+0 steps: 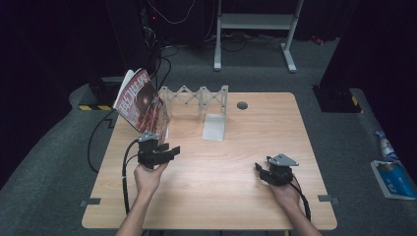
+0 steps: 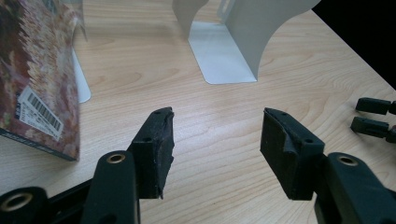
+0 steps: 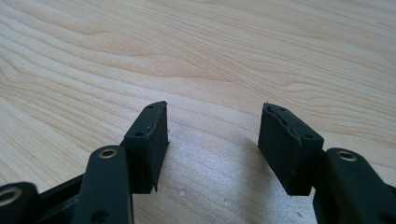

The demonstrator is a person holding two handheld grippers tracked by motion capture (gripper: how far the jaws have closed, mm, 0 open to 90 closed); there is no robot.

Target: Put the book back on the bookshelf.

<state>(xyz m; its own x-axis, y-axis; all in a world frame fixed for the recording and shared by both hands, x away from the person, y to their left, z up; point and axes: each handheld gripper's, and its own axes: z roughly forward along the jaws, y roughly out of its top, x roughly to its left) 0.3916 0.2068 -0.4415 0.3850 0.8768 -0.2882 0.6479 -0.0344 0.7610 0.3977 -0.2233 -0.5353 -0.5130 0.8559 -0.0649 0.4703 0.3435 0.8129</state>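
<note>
Both hands are seen at the near edge of the bench (image 1: pixel 206 196). Left tool (image 1: pixel 173 150) is held open and empty just near the leaning magazine (image 1: pixel 142 105) at far left; right tool (image 1: pixel 259 169) is held open over bare wood.

Table brightly lit, surroundings dark; gripper views sharp.

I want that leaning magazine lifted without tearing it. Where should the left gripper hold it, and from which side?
Probably the lower spine corner of the magazine, approached from the person's side. It stands tilted against the rack, with that bound edge nearest the open left gripper.
</note>
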